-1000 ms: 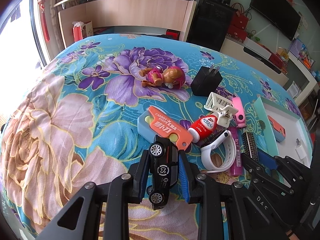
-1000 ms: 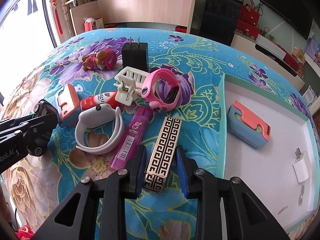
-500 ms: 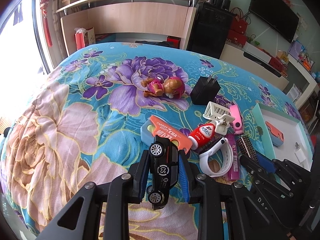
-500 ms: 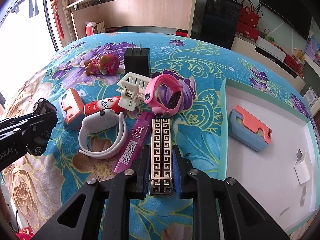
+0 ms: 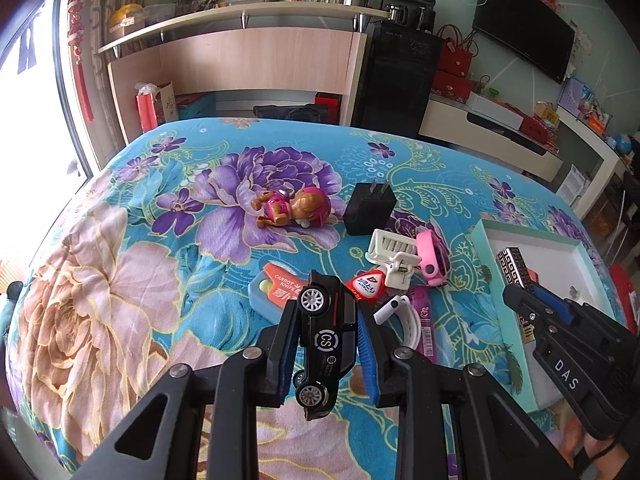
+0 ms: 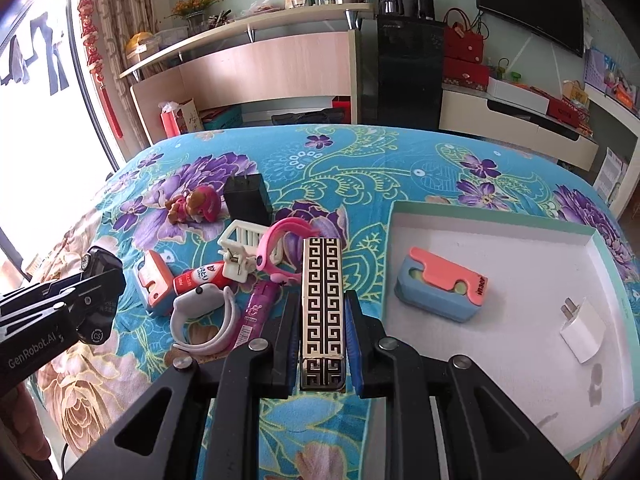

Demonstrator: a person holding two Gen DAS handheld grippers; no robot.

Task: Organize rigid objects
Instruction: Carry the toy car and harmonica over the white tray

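1. While I've got both grippers up over the floral bedspread (image 5: 120,280), my left gripper (image 5: 326,344) is clamped tight on a little black toy car (image 5: 326,336), nose pointing to 12 o'clock, lifted clear of the cloth.
2. My right gripper (image 6: 322,344) is pinching the long black-and-gold patterned bar (image 6: 322,304) by its near end, rest sticking out toward 12.
3. White tray (image 6: 500,380) with the mint rim sits at 3 o'clock of that bar, just beside it. Inside: an orange-and-blue carrot knife (image 6: 442,286) and a white plug (image 6: 584,330), apart from each other.
4. Leftover pile at 10 to 11 o'clock from the bar: pink watch (image 6: 280,248), white clip (image 6: 240,244), red tube (image 6: 198,278), white watch (image 6: 204,316), purple stick (image 6: 256,312), second carrot knife (image 6: 154,286).
5. Further out at 11: black charger (image 6: 246,198) and a pink pup figure (image 6: 196,204).
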